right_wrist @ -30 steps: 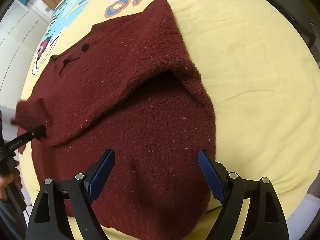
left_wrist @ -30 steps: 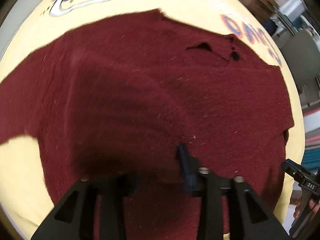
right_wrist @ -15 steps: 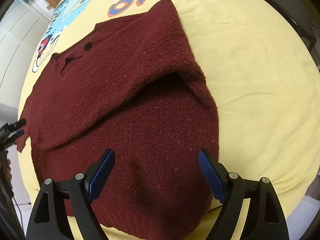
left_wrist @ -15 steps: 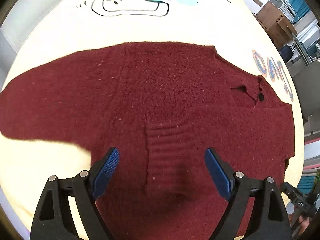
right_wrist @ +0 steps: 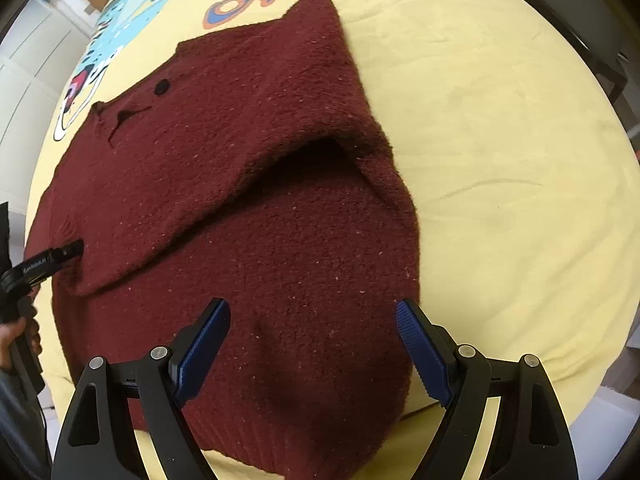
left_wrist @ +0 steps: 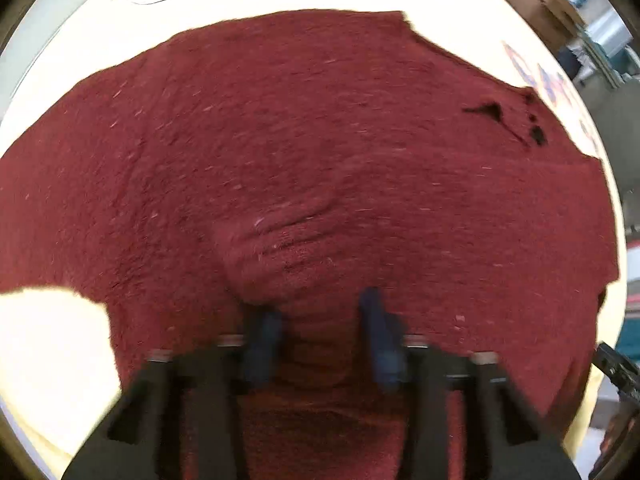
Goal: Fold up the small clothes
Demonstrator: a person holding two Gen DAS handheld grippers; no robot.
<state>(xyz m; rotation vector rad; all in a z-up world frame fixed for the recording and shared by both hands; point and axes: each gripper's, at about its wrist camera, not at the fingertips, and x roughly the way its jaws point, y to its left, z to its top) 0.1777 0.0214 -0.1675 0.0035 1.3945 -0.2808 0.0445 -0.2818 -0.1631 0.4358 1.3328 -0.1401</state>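
Yellow cloth (right_wrist: pixel 500 160) with a cartoon print covers the desk, and the dark red sweater (right_wrist: pixel 280 220) lies spread on it, under both pairs of fingers.

Nearest, the right gripper (right_wrist: pixel 312 344) hangs with its blue fingers wide apart and nothing between them. The sweater's hem end lies just below and beyond their tips.

The change is on the left. Half a second ago the left gripper (left_wrist: pixel 318 332) stood spread wide over the ribbed cuff (left_wrist: pixel 288 248), which lay flat. Now its fingers have just been closing, and the cuff sits between them. Just ahead of the tips the ribbing is bunched into creases. The view is blurred, but this reads as a pinch on the cuff. From the right wrist view, the same tips dig into puckered cloth at the sweater's left edge.

Beyond the right fingers, one sleeve (right_wrist: pixel 332 92) already lies folded in over the body. Farther still are the neck slit and a black button (right_wrist: pixel 162 87).

So the second sleeve is probably taken up for a further move. The fold is partly done, and the body is not yet doubled over.
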